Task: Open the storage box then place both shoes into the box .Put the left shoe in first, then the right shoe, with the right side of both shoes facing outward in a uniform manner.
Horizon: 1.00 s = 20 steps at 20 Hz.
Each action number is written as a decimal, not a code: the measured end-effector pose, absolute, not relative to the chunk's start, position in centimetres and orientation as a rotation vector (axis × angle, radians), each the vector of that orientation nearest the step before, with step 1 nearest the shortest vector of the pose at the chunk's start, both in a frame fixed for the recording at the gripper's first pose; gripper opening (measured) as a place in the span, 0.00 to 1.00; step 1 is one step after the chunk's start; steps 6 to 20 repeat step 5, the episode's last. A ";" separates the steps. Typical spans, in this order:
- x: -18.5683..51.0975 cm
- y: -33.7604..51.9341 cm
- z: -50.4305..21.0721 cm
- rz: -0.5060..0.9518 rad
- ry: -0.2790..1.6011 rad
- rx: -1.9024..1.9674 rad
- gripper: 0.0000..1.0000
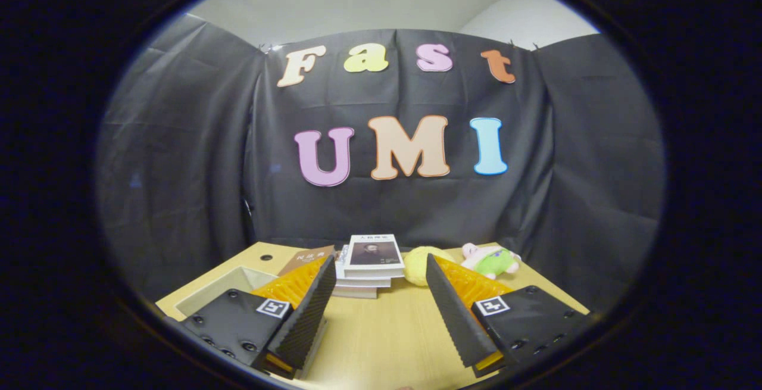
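The gripper (376,295) is held above the wooden table (381,342), low in the middle of the frame, its two ribbed black fingers (306,312) spread wide with nothing between them, touching nothing. To the lower left, partly hidden behind the left finger, sits a pale open-topped container (223,286) that may be the storage box; only a corner and some of its inner wall show, and I cannot tell whether a lid is on it. Beyond the fingertips, toward the far edge of the table, a small stack of books (369,268) stands in the middle, with a brown book (309,257) lying just to its left. Right of the stack is a yellow ball (418,262), partly covered by the right finger's tip, and further right a green and pink plush toy (493,259). Between the fingers and on toward the books the tabletop lies bare and open. The table's far edge meets the black cloth wall; its right edge runs close past the right finger.
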<state>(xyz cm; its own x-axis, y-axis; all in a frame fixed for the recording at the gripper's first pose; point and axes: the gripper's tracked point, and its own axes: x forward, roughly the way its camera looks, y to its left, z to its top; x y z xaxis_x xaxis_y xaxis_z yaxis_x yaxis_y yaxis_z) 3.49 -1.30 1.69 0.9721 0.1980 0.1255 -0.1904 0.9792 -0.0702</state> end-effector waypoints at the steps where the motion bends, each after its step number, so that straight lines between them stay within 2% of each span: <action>1: 3.4 -1.7 1.7 0.191 -0.134 -0.057 0.97; 20: 2.9 -2.4 2.2 0.198 -0.150 -0.027 0.97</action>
